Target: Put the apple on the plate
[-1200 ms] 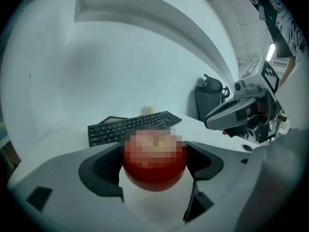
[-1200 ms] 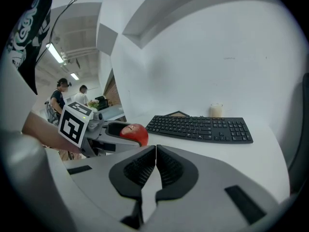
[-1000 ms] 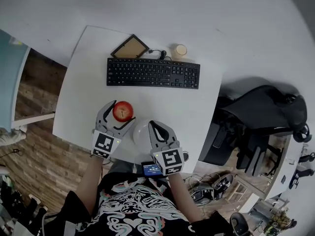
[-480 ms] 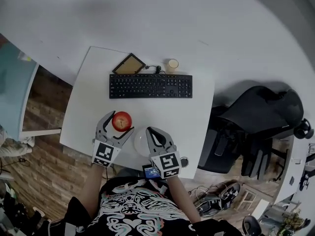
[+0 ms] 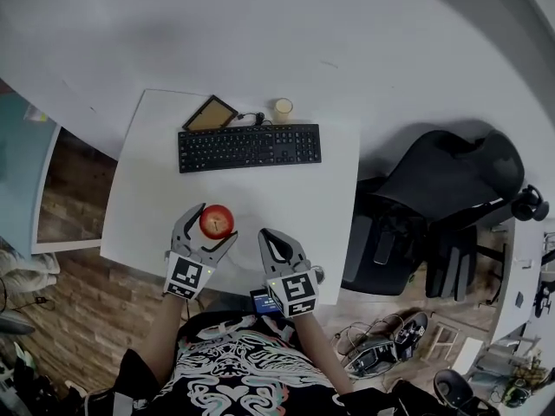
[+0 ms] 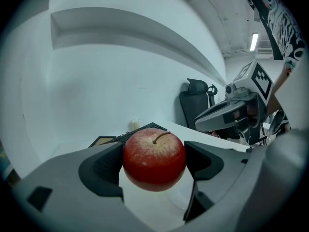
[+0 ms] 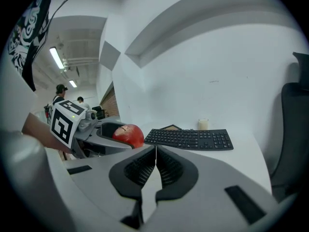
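A red apple [image 5: 216, 221] is off the table, with my left gripper [image 5: 214, 224] shut on it near the white table's front edge. In the left gripper view the apple [image 6: 154, 159] sits stem up between the two dark pads. The white plate [image 5: 246, 243] lies faint on the table between the two grippers, just right of the apple; its rim [image 6: 182, 196] shows below the apple. My right gripper [image 5: 274, 246] is shut and holds nothing, at the plate's right side. From the right gripper view [image 7: 155, 161] the apple [image 7: 128, 134] appears to the left.
A black keyboard [image 5: 250, 147] lies across the back of the table [image 5: 156, 189], with a brown framed board [image 5: 210, 113] and a small pale cup [image 5: 283, 109] behind it. A black office chair [image 5: 434, 206] stands right of the table. A small lit screen [image 5: 264, 301] sits by the person's waist.
The head view has shifted, so the table sits lower and more to the left. The apple stays in the left gripper. The right gripper stays shut by the plate.
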A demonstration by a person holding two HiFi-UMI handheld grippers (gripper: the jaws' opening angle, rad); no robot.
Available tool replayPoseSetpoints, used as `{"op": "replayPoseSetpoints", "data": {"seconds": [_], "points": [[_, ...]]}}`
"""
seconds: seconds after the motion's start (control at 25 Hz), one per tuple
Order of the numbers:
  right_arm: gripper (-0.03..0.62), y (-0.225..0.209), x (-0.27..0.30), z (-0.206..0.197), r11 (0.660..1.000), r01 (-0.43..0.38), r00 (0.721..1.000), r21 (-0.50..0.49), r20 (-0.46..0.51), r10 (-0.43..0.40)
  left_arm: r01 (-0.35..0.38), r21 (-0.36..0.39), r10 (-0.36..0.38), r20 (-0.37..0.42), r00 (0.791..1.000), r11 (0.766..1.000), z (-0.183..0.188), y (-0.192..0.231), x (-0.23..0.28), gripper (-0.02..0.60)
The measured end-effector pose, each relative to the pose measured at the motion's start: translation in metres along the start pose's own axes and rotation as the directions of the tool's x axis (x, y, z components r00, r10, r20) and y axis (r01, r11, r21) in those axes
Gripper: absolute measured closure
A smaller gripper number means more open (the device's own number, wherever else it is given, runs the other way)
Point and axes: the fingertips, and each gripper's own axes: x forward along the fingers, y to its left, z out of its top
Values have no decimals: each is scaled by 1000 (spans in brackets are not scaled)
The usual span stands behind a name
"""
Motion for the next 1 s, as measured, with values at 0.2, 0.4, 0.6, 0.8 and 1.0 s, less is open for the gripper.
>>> {"op": "replayPoseSetpoints", "data": {"seconds": [0.2, 0.4, 0.6, 0.8, 1.0], "points": [[566, -16, -28, -13, 999, 50, 999, 16, -13, -49, 53, 5, -53, 6, 999, 999, 2, -32, 14, 179], [566, -26, -52, -18, 996, 80, 997, 27, 2, -81, 90, 18, -90, 16, 996, 996, 9, -57, 18, 179], [566, -33, -63, -27, 995, 93, 996, 39, -6, -93, 106, 19, -107, 19, 994, 994, 12, -72, 23, 179], [566, -36, -71, -40, 994, 97, 995, 53, -35, -95, 123, 10, -123, 6, 992, 992, 5, -84, 28, 179], [566, -40, -72, -54, 994, 93, 994, 55, -67, -89, 133, -10, -133, -14, 991, 991, -12, -90, 37, 179]]}}
